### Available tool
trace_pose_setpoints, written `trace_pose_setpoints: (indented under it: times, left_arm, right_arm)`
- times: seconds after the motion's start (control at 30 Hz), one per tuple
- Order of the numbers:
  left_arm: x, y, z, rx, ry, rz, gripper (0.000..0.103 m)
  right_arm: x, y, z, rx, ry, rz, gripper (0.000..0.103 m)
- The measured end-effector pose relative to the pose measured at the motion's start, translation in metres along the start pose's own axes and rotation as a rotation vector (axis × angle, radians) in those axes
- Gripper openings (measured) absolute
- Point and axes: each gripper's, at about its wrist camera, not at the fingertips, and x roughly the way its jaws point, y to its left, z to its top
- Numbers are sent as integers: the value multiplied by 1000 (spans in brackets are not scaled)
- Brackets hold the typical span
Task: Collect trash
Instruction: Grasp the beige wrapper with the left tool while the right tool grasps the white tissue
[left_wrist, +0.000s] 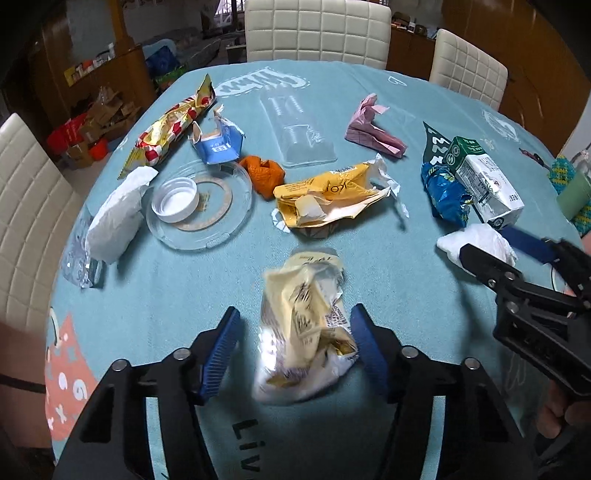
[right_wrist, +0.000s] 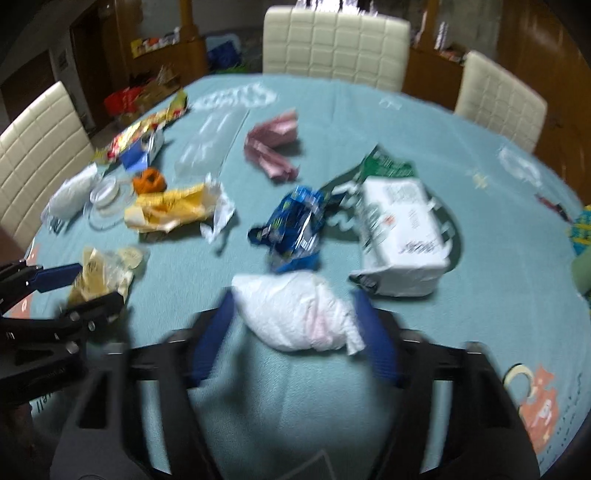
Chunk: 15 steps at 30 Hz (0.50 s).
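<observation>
Trash is scattered all over the teal tablecloth (left_wrist: 155, 295), and both grippers are down among it. The left gripper (left_wrist: 295, 345) straddles a crumpled pale-yellow wrapper (left_wrist: 306, 325) near the front edge of the table; its right blue pad touches the wrapper's edge, the left pad stands clear, so the jaws sit about half open around it, not clamped. In the right wrist view, which is pretty blurry, the right gripper (right_wrist: 295, 325) has a wadded white tissue (right_wrist: 295, 314) between its blue fingers (right_wrist: 212, 332). The pads look right at the tissue's two ends, but I honestly can't tell if they press on it.

Further back from the left gripper: a yellow snack bag (left_wrist: 332, 195) torn open in the middle, an orange crumpled ball (left_wrist: 264, 173) just beside it, and a clear plastic lid (left_wrist: 225, 221) with a white cap (left_wrist: 175, 201) lying in it. A white folded paper (left_wrist: 114, 218) lies touching that lid's left side. Toward the far side are a red-and-gold wrapper (left_wrist: 170, 129), a small blue carton (left_wrist: 218, 146), a clear plastic tray (left_wrist: 295, 125) and a pink folded paper (left_wrist: 369, 129). On the right, a white-and-green milk carton (left_wrist: 484, 181) lies on its side against a blue foil bag (left_wrist: 443, 195). Cream padded chairs (left_wrist: 317, 29) stand around the table.
</observation>
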Motion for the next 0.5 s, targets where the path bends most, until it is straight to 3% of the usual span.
trace_pose_setpoints:
  times: [0.1,0.2,0.5]
  left_arm:
    - [-1,-3,0,17,-8,-3,43]
    - [-8,-1,2,24,-33,-19,39]
    - [-40,34,6,26,-112,3,39]
  right_arm:
    - [0,-4,-1,21,5,29,32]
    - [-6,2,0,16,-9,61,31]
    - [-36,58,6,-16,-50,118,31]
